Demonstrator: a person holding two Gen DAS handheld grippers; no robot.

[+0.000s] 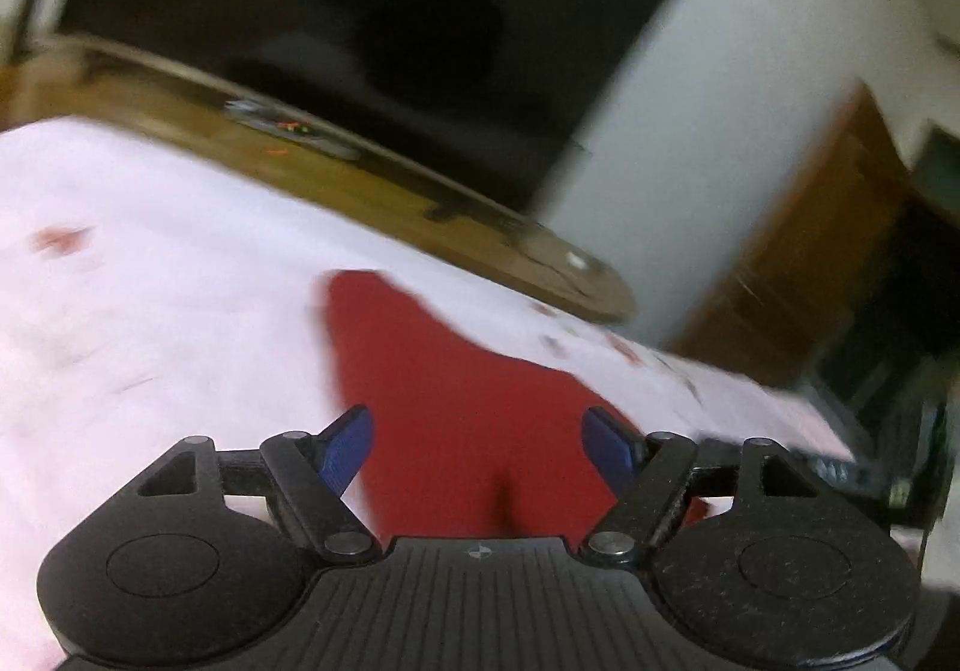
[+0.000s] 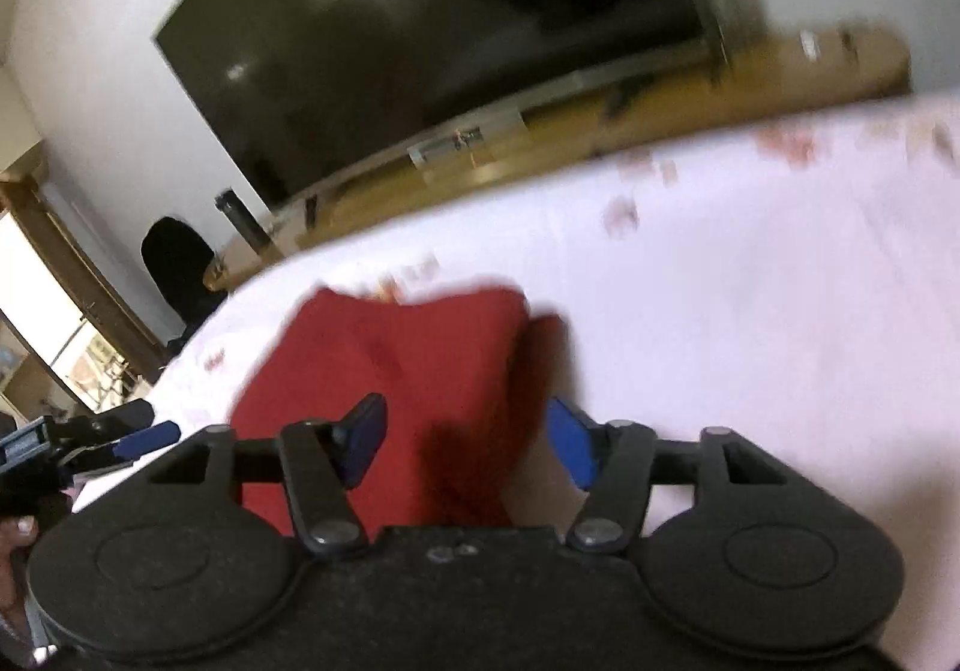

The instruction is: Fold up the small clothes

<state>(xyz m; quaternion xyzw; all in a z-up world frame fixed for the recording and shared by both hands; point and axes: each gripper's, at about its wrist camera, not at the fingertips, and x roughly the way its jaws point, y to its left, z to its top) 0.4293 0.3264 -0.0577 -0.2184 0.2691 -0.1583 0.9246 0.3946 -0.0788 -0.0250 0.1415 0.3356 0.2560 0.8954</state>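
Observation:
A small red garment (image 1: pixel 456 401) lies on a white bed sheet (image 1: pixel 150 281) printed with little red marks. In the left wrist view my left gripper (image 1: pixel 477 431) hovers over the cloth's near end, open, its blue pads apart and not pressing on it. The right wrist view shows the same red garment (image 2: pixel 396 359) folded over, with a flap sticking out on its right side. My right gripper (image 2: pixel 467 419) is open just above its near edge, nothing pinched. The left gripper (image 2: pixel 138 440) also appears at the far left of that view. Both pictures are motion-blurred.
A large dark TV (image 2: pixel 444 29) stands on a low wooden bench (image 2: pixel 660 95) beyond the bed. A wooden cabinet (image 1: pixel 810 251) is at the right in the left wrist view. A black chair (image 2: pixel 174 263) and a bright doorway (image 2: pixel 42 305) are at the left.

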